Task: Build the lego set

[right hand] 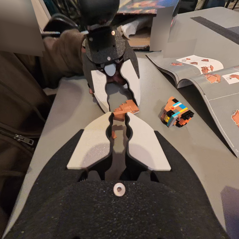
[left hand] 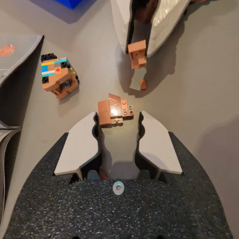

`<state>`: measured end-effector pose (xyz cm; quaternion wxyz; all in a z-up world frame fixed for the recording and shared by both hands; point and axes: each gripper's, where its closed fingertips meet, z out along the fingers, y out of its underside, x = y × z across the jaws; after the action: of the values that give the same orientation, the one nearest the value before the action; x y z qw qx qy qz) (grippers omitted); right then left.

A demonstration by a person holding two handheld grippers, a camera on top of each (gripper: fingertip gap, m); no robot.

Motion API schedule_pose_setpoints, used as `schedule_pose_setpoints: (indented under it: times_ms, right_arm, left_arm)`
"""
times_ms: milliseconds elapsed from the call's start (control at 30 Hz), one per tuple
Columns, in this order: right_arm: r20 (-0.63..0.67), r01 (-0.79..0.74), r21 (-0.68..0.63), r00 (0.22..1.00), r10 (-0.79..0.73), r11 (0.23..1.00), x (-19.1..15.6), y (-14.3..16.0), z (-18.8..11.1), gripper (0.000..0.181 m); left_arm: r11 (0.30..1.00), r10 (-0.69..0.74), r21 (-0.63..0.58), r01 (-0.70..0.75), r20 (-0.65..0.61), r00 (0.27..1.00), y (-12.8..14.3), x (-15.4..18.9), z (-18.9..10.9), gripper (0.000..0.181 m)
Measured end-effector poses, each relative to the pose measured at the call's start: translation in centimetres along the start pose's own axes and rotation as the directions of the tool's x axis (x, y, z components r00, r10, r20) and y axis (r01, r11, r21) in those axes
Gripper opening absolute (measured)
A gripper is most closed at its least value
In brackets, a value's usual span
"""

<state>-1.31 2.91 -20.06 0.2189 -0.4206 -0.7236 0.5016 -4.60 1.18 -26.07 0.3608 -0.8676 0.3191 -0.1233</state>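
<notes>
My left gripper (left hand: 118, 115) is open and empty, low over the grey table (left hand: 194, 116). A flat brown lego sub-assembly (left hand: 114, 111) with studs on its right side lies just ahead of its fingertips. My right gripper (right hand: 119, 114) is shut on a small tan-brown lego piece (right hand: 118, 117) and holds it above the table. In the left wrist view the right gripper (left hand: 137, 53) comes in from the top with that piece (left hand: 137, 56). The sub-assembly (right hand: 128, 108) lies between the two grippers, at the left gripper (right hand: 122, 105).
A small loose brown piece (left hand: 142, 84) lies on the table under the right gripper (right hand: 114, 135). A multicoloured lego block build (left hand: 58, 76) stands to the side (right hand: 175, 112). An open instruction booklet (right hand: 206, 80) lies beyond it (left hand: 12, 58). A person's brown sleeve (right hand: 62, 54) is behind the left gripper. The grippers' ends are close to 7 cm from one another.
</notes>
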Motion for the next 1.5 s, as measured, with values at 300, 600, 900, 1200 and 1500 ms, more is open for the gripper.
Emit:
schedule_pose_setpoints:
  times_ms: [300, 600, 900, 1200, 1500]
  right_arm:
    - [-0.078, 0.173, -0.203, 0.978, -0.192, 0.964, 0.3, 2.4, 1.3, 0.017]
    - [-0.101, 0.305, -0.302, 0.932, -0.348, 0.903, 0.4, 3.0, 2.1, 0.017]
    - [-0.081, 0.407, -0.34, 0.886, -0.457, 0.848, 0.2, 3.3, 2.9, 0.017]
    - [-0.068, 0.424, -0.321, 0.882, -0.467, 0.847, 0.1, 3.4, 3.0, 0.018]
    - [-0.066, 0.426, -0.303, 0.883, -0.465, 0.852, 0.1, 3.4, 2.7, 0.03]
  left_arm:
    - [1.0, -0.024, 0.014, 0.024, 0.016, 1.0, -0.9, -0.2, 0.8, 0.053]
    - [0.995, -0.074, 0.059, 0.075, -0.013, 0.997, -1.9, 0.1, 1.0, 0.052]
    - [0.995, -0.082, 0.049, 0.083, -0.019, 0.996, -1.9, 0.3, 1.2, 0.052]
    - [0.995, -0.082, 0.049, 0.083, -0.021, 0.996, -1.9, 0.3, 1.2, 0.052]
    - [0.995, -0.088, 0.053, 0.089, -0.025, 0.996, -2.0, 0.3, 1.2, 0.052]
